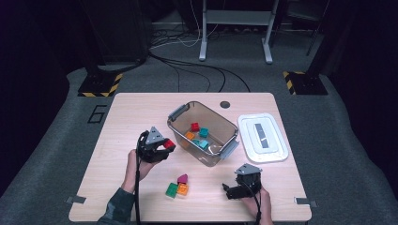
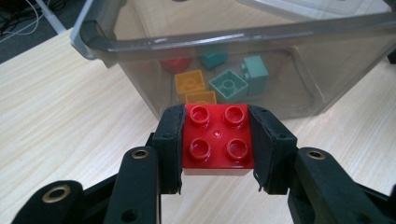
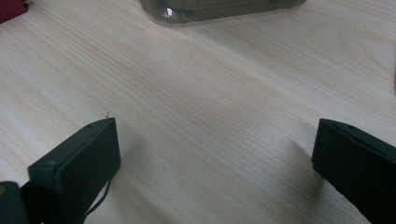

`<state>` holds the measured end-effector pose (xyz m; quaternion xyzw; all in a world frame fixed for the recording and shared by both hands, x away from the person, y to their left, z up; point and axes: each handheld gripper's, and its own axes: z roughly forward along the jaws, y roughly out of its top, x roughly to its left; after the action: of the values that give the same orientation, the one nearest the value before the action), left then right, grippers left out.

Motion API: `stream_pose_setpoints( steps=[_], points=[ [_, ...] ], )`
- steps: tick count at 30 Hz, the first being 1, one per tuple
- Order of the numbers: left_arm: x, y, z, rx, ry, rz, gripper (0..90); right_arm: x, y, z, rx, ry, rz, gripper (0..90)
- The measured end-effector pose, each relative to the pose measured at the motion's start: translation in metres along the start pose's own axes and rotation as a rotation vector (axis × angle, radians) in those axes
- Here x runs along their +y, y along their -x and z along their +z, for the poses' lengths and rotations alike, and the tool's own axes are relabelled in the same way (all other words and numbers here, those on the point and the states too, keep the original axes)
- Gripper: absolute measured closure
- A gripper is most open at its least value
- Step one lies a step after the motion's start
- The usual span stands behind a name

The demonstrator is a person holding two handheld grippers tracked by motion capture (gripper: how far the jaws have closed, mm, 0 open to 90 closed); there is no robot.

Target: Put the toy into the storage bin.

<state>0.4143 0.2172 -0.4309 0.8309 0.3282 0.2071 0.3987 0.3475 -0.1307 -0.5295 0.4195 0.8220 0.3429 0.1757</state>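
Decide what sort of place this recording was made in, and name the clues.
Probably a lab or recording studio, not a home: yellow-and-black hazard-striped stand bases, loose black cables across the grey carpet, and a light wooden table set under dark surroundings.

We hold our left gripper [image 1: 165,146] off the table, its black jaws angled forward and to the right and pressed flat against two opposite sides of what they carry, our left hand [image 1: 135,165] wrapped around its body with the cable trailing back along the forearm. Our right gripper [image 1: 228,189] rests low near the table's front edge, its jaws spread wide with bare wood between them, our right hand [image 1: 262,199] behind it.
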Motion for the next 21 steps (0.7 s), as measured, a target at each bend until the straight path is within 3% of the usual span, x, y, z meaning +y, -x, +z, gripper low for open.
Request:
stream_pose_setpoints(
  steps=[21],
  points=[
    [0.033, -0.015, -0.005, 0.017, 0.038, 0.016, 59.0, 0.000, 0.000, 0.000, 0.000, 0.000, 0.000, 0.2]
  ],
)
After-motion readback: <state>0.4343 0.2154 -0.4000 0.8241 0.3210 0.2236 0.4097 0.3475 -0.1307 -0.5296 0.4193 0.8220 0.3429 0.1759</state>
